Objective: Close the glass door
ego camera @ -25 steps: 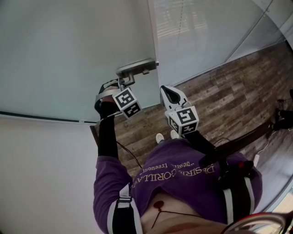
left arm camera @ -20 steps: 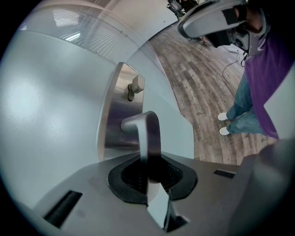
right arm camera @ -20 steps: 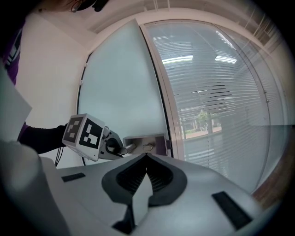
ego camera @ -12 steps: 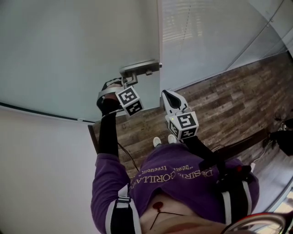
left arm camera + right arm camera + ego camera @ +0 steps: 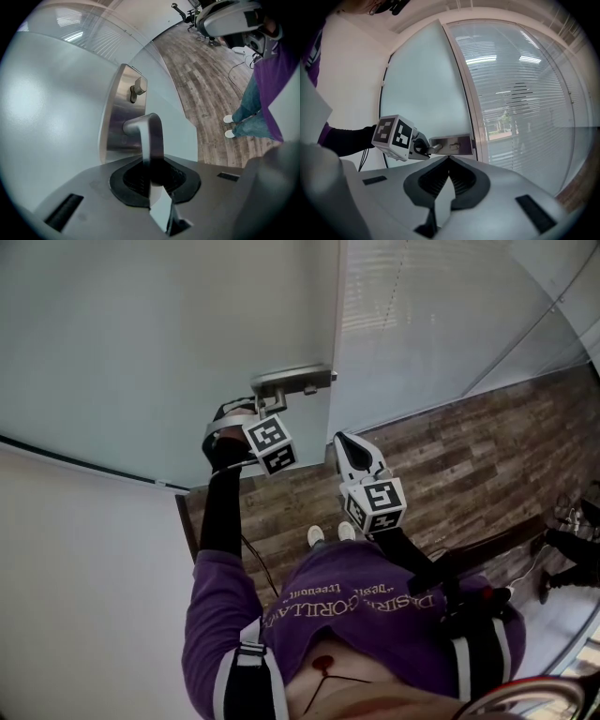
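The frosted glass door (image 5: 159, 343) carries a steel lock plate (image 5: 292, 381) near its edge. My left gripper (image 5: 255, 412) is shut on the plate's lever handle (image 5: 151, 133), which runs straight down between the black pads (image 5: 133, 178). A small thumb-turn (image 5: 137, 88) sits on the plate (image 5: 116, 126) above the lever. My right gripper (image 5: 347, 444) hangs in free air to the right of the handle and below it, jaws together on nothing. In the right gripper view its tips (image 5: 449, 158) point at the plate (image 5: 453, 144) and the left gripper's marker cube (image 5: 393, 133).
A fixed glass panel with blinds (image 5: 520, 103) stands just right of the door's edge (image 5: 335, 324). A white wall (image 5: 75, 596) lies at the left. The wood floor (image 5: 469, 446) holds a cable (image 5: 236, 65) and office chairs (image 5: 197, 9) farther off.
In the head view the door's edge and the handle have drifted a little to the right. The left gripper stays clamped on the lever, and the right gripper has shifted only slightly.
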A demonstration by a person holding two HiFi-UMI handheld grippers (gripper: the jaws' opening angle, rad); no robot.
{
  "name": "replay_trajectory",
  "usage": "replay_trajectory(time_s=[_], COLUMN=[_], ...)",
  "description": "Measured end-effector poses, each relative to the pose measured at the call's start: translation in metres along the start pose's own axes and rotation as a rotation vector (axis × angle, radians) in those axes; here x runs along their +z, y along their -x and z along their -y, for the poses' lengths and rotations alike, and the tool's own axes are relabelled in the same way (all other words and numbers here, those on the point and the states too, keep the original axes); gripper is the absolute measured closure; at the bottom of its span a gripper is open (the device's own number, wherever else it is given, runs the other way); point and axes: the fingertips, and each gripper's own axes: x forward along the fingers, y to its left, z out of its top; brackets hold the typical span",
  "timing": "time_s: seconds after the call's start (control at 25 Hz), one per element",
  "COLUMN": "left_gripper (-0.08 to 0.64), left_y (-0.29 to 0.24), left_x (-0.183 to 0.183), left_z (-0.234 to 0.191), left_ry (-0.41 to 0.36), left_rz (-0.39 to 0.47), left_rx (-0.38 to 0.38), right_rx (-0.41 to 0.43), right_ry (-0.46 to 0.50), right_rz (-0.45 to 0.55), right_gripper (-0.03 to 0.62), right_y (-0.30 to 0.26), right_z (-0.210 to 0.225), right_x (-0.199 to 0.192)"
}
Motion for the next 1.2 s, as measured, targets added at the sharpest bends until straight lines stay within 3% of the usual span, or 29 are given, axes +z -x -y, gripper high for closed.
replay_trajectory(time_s=[1.2], left_gripper=[0.525], left_y=[-0.0034], left_x=[0.0016], left_z=[-0.001], left_ry=[0.022], left_rz=[0.011], left_rx=[-0.014], right_rx=[0.001], right_ry=[0.006], right_rz=[0.002], right_gripper=[0.595], right_y=[-0.0007], right_z=[0.0011], right_x=[-0.0018])
